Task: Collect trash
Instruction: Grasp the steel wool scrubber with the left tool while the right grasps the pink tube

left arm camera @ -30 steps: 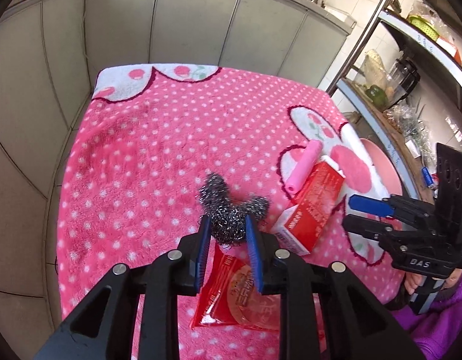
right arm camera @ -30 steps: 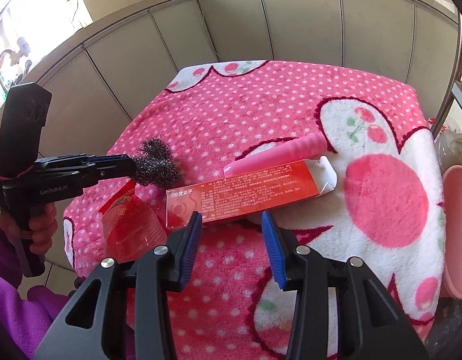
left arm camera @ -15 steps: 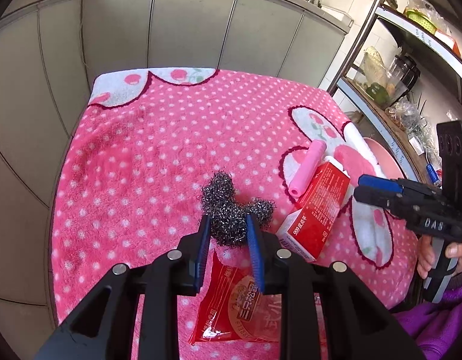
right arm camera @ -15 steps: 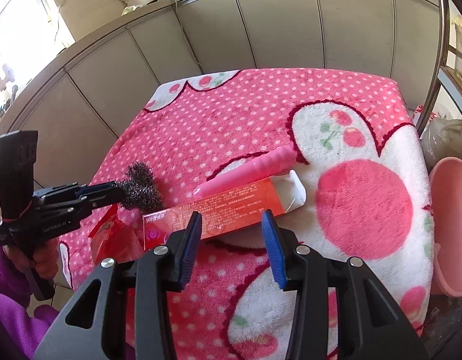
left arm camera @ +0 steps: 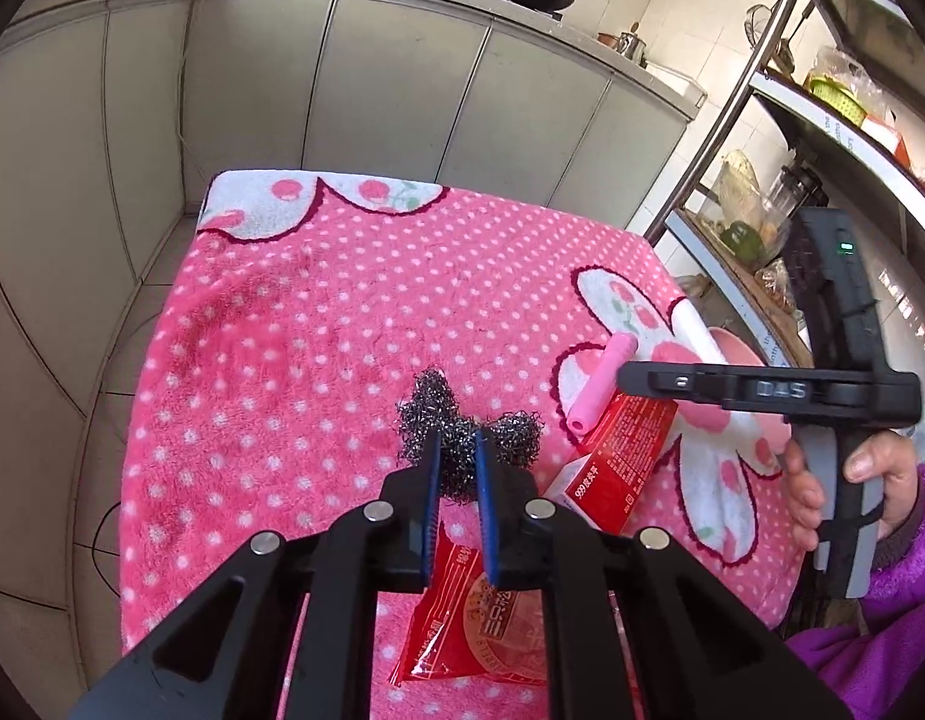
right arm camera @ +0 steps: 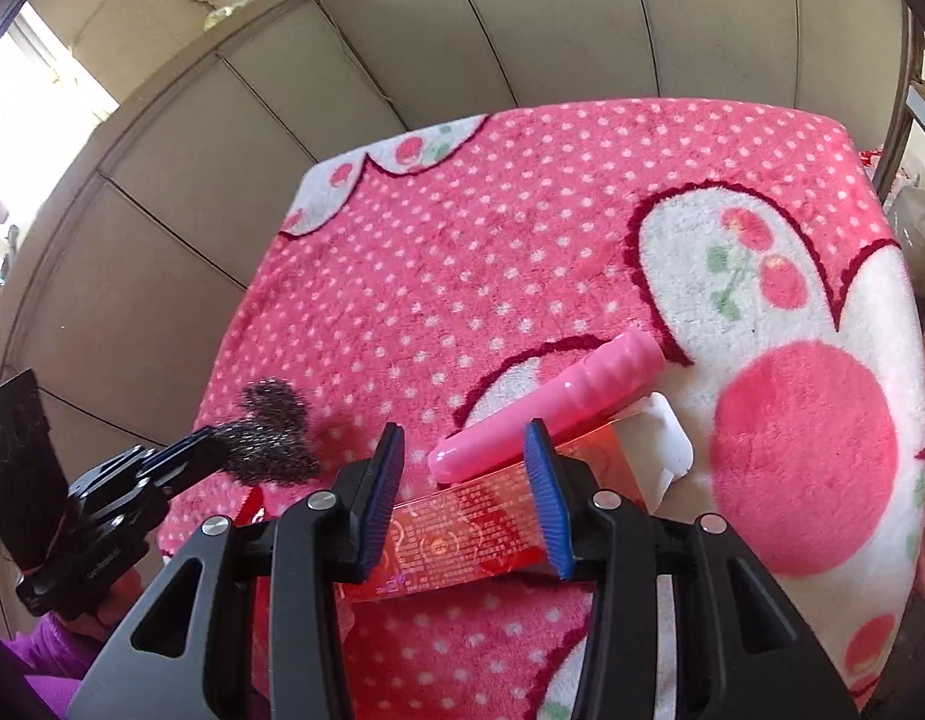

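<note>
Clearly the left gripper (left arm camera: 457, 468) pinches the springy, light steel-wool scourer (left arm camera: 462, 427); beside it, the right gripper (right arm camera: 471, 489), jaws spread, straddles the stiff red carton (right arm camera: 462, 546).

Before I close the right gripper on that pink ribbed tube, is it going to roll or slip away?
The pink tube is round and lies loose beside the red carton, so a sideways nudge would likely roll it. Its surface looks glossy, so it may slip, though the ribbed end should offer some hold. The plush blanket probably slows rolling. The right gripper is open above it.
</note>
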`<move>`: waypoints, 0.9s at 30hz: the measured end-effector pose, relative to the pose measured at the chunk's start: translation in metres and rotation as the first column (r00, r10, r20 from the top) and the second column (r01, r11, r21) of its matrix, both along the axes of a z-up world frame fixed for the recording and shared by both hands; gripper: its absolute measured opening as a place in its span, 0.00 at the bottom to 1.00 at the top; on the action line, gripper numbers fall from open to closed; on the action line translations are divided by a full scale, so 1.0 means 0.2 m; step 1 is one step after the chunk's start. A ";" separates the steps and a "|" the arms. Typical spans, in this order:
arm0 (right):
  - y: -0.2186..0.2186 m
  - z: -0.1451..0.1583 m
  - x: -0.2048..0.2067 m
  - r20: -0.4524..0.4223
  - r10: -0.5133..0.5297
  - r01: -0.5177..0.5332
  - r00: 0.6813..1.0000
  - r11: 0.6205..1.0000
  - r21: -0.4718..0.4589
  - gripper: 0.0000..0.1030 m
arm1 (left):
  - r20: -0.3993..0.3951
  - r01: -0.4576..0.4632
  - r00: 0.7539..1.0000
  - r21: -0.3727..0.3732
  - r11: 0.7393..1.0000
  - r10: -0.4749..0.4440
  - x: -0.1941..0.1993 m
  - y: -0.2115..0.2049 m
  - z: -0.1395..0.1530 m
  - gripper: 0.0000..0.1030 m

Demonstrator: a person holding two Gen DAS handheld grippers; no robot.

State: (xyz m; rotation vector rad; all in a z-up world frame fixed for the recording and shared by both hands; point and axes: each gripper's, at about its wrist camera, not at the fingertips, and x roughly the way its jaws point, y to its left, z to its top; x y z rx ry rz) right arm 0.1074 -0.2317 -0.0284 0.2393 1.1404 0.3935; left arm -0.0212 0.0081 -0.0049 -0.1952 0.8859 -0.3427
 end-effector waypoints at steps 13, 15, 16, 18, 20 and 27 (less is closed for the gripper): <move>-0.04 -0.06 0.21 -0.227 -0.137 0.142 0.964 0.990 0.007 0.41 | 0.077 -0.025 0.997 -0.061 0.998 0.029 -0.03 0.07 0.12 0.10; -0.03 -0.05 0.22 -0.234 -0.141 0.146 0.962 0.989 0.005 0.41 | 0.083 -0.030 0.996 -0.058 0.998 0.035 -0.03 0.08 0.13 0.10; -0.04 -0.05 0.21 -0.233 -0.147 0.150 0.961 0.989 -0.004 0.41 | 0.085 -0.033 0.996 -0.056 0.998 0.037 -0.03 0.08 0.13 0.10; -0.06 -0.05 0.22 -0.240 -0.163 0.164 0.957 0.986 -0.016 0.41 | 0.090 -0.038 0.995 -0.055 0.998 0.042 -0.03 0.10 0.14 0.10; -0.09 -0.07 0.22 -0.270 -0.169 0.170 0.948 0.985 -0.018 0.41 | 0.091 -0.042 0.995 -0.058 0.997 0.047 -0.03 0.10 0.14 0.10; -0.09 -0.17 0.30 -0.329 -0.201 0.219 0.923 0.976 0.018 0.41 | 0.062 -0.027 0.998 -0.061 0.998 0.031 0.01 0.08 0.09 0.10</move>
